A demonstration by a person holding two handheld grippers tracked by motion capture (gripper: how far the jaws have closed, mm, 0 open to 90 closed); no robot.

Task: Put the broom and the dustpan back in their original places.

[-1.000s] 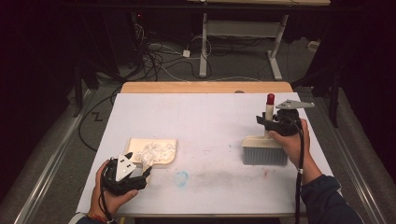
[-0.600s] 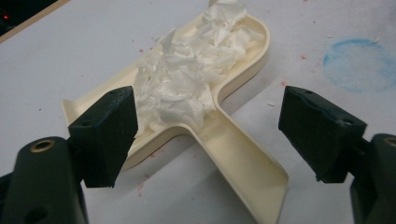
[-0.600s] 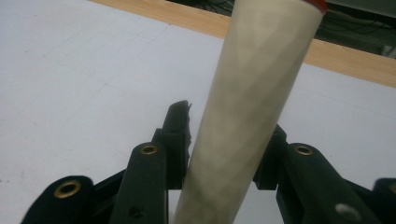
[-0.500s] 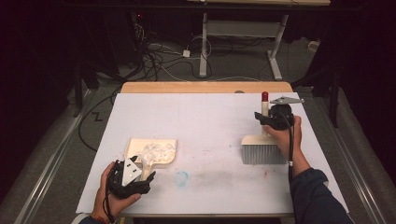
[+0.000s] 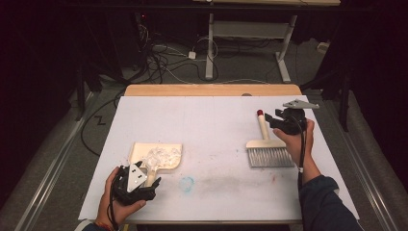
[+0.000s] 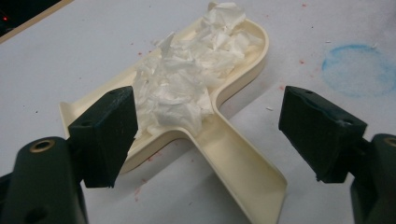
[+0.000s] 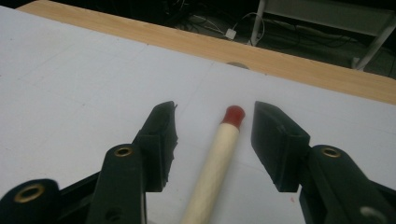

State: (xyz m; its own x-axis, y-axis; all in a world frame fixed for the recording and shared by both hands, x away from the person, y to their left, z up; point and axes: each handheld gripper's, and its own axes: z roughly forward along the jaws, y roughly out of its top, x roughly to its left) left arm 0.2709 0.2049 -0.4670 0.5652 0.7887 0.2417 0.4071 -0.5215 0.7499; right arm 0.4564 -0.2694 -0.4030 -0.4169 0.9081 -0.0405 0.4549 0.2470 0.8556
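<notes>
Between the wide-open jaws of the left gripper [image 6: 205,140] sits the dustpan [image 6: 233,154], already full of tissue [image 6: 187,79]. Right gripper [image 7: 212,140], also open, straddles the brush [image 5: 266,144] handle; sweeping looks pretty much done.

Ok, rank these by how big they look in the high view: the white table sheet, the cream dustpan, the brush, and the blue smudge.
1. white table sheet, by far the largest.
2. cream dustpan and brush: these look about alike, so I won't rank one over the other; a gripper covers part of the dustpan's handle.
3. blue smudge, the smallest.
</notes>
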